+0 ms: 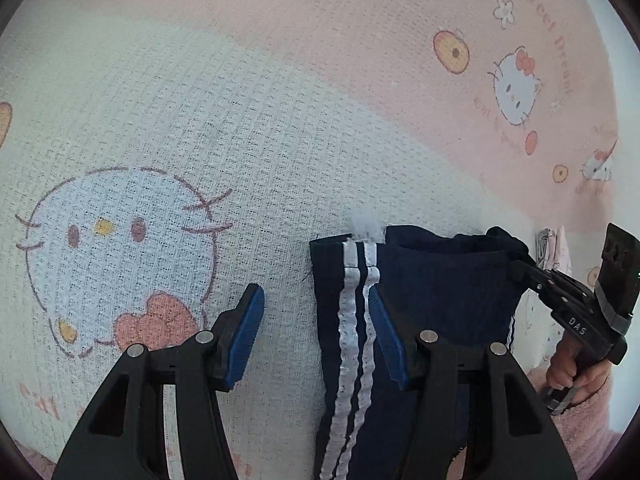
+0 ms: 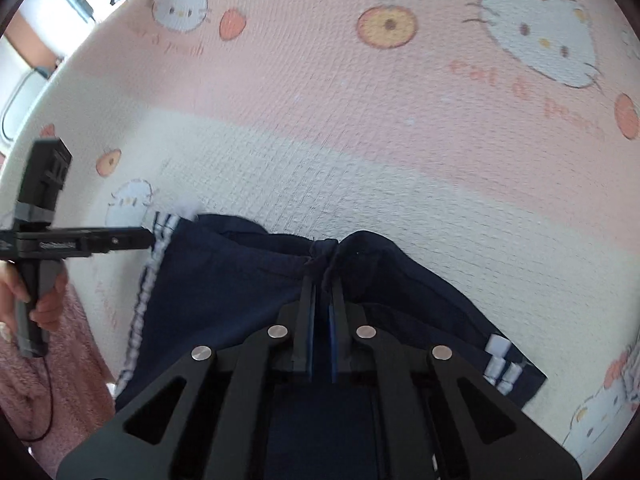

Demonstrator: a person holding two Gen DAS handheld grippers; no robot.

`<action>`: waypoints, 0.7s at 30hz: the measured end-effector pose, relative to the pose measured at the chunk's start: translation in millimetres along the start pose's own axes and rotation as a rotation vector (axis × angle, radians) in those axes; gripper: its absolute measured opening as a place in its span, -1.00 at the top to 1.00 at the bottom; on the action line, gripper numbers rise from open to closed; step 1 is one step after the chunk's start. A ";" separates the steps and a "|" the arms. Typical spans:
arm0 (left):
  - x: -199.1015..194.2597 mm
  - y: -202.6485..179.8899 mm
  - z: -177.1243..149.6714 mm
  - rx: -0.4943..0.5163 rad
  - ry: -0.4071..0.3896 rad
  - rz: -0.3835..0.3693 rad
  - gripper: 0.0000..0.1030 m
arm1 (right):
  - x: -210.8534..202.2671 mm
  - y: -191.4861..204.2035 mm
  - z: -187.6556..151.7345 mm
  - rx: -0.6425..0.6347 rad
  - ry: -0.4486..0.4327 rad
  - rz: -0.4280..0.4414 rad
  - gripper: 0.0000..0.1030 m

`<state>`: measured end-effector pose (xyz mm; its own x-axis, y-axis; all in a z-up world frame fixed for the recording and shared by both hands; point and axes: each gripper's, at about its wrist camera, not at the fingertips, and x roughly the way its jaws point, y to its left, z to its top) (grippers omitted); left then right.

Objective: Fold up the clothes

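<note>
My left gripper [image 1: 316, 316] points down with its two blue fingers [image 1: 248, 336] spread wide apart. My right gripper [image 2: 323, 280] points down too, with its fingers squeezed tight together. My hands [image 1: 568, 368] hold the black handles, in fuzzy pink sleeves [image 2: 60, 380].

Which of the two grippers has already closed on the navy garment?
The right gripper: its jaws pinch the navy garment. The left gripper stands open.
</note>
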<state>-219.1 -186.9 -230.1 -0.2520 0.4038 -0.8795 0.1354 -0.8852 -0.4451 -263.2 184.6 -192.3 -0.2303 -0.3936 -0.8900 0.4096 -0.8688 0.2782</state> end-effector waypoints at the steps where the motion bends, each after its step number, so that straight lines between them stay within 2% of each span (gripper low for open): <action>1: 1.9 -1.3 -0.4 0.006 -0.002 -0.017 -0.10 | -5.9 -5.1 -0.7 0.013 -0.010 0.010 0.92; 4: 8.7 -8.0 -1.4 0.026 -0.006 -0.069 -0.10 | 8.3 -14.8 -2.1 0.011 0.037 -0.047 0.85; 5: 12.2 -12.4 -1.0 0.036 -0.009 -0.071 -0.10 | 13.6 -15.9 -2.3 0.007 0.060 -0.068 0.78; 7: 22.2 -25.5 2.0 0.061 -0.024 -0.038 -0.08 | 10.9 -15.3 -0.5 0.017 0.033 -0.043 0.76; 8: 26.0 -32.4 3.3 0.081 -0.038 -0.005 -0.01 | 7.6 -14.8 0.7 0.024 0.013 -0.026 0.71; 9: 26.4 -36.3 3.1 0.104 -0.051 0.031 0.55 | 4.5 -14.3 2.1 0.029 -0.006 -0.013 0.60; 10: 26.7 -39.2 3.3 0.121 -0.062 0.063 0.92 | 2.3 -13.9 4.0 0.029 -0.016 -0.020 0.56; 11: 26.8 -40.9 4.1 0.132 -0.071 0.091 0.92 | 0.1 -13.6 6.0 0.028 -0.026 -0.027 0.50; 15: 6.5 -31.5 6.5 0.120 -0.141 0.145 0.92 | -4.4 -10.9 12.8 0.014 -0.065 -0.052 0.50; 17: 0.9 -19.8 10.0 0.089 -0.149 0.159 0.92 | -0.8 -8.0 14.8 -0.005 -0.078 -0.065 0.60; 18: 0.8 -13.5 11.4 0.071 -0.143 0.161 0.92 | 5.4 -6.5 15.1 -0.015 -0.055 -0.094 0.73; 21: 4.6 3.0 13.4 0.018 -0.110 0.155 0.91 | 35.9 -13.5 15.2 -0.031 0.055 -0.247 0.76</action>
<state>-232.7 -190.8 -233.2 -0.3333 0.2357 -0.9129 0.1641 -0.9390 -0.3024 -290.4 177.6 -222.5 -0.2785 -0.1529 -0.9482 0.3742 -0.9265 0.0395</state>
